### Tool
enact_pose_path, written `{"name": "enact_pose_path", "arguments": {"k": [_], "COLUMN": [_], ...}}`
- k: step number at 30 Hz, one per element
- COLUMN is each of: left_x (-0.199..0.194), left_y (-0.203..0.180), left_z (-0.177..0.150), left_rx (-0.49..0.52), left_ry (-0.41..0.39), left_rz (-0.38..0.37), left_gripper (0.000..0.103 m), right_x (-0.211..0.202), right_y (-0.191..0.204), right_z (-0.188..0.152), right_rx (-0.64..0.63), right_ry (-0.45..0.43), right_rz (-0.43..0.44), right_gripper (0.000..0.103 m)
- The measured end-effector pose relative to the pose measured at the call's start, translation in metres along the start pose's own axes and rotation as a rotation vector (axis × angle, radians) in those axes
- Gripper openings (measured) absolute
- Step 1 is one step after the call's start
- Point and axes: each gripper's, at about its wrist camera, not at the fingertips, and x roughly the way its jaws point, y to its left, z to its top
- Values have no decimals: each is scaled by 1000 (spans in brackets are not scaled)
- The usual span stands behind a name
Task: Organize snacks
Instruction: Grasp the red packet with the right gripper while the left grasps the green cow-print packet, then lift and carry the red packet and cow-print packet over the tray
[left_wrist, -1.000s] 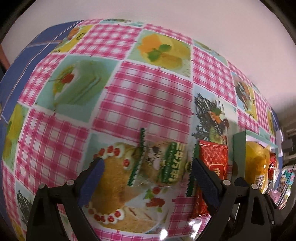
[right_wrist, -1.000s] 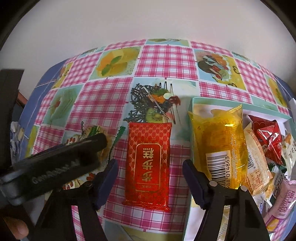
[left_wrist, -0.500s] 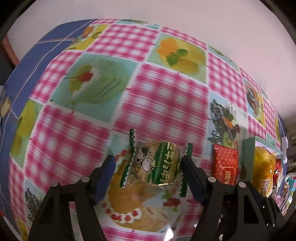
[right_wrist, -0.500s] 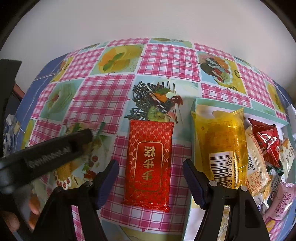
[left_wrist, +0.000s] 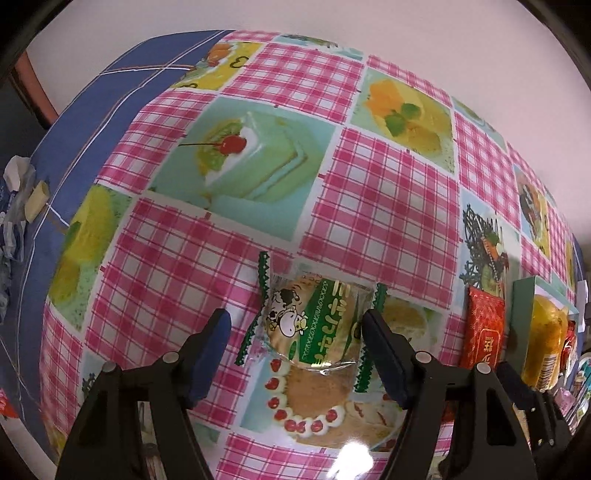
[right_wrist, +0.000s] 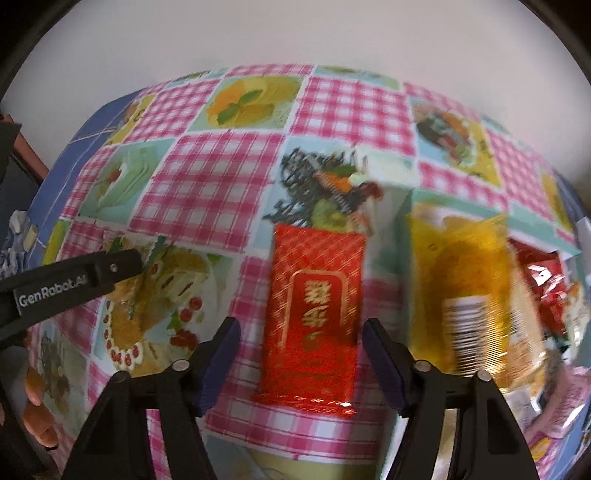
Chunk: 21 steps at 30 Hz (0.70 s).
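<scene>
A clear cookie packet with green zigzag ends and a cow print (left_wrist: 314, 325) sits between the fingers of my left gripper (left_wrist: 295, 350), lifted above the patterned tablecloth; the right pad touches it, the left pad stands a little apart. A red foil packet with gold lettering (right_wrist: 314, 314) lies flat on the cloth between the open fingers of my right gripper (right_wrist: 301, 360). It also shows in the left wrist view (left_wrist: 484, 332). A teal snack box (left_wrist: 522, 317) to the right holds a yellow bag (right_wrist: 465, 295) and several other packets.
The tablecloth (left_wrist: 376, 206) has pink check and cake pictures over a blue cover. A wall stands behind the table. Crumpled paper (left_wrist: 16, 177) lies off the left edge. The left gripper's arm (right_wrist: 70, 284) crosses the right wrist view at left.
My left gripper has narrowed around the cookie packet and risen with it. My right gripper has shifted closer over the red packet; its view is now blurred.
</scene>
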Motion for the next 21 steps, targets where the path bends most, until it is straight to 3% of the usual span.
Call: {"name": "enact_pose_path", "arguments": {"k": [7, 15, 17, 18, 21], "left_x": [-1, 4, 4, 1, -2], "left_y": [14, 6, 1, -2, -7], "left_z": [-4, -9, -10, -10, -10], "left_rx": [8, 43, 48, 50, 57], "left_ry": [4, -5, -11, -18, -24], "left_rz": [-9, 12, 17, 9, 11], "left_gripper": [75, 75, 68, 50, 49], "right_x": [4, 8, 7, 7, 5], "right_y": [8, 19, 21, 22, 23], "right_z": [-2, -5, -7, -7, -8], "right_rx": [-20, -54, -54, -53, -42], "right_ry": [10, -7, -18, -22, -18], "right_rz": [13, -34, -42, -43, -38], "right_gripper": [65, 64, 55, 49, 48]}}
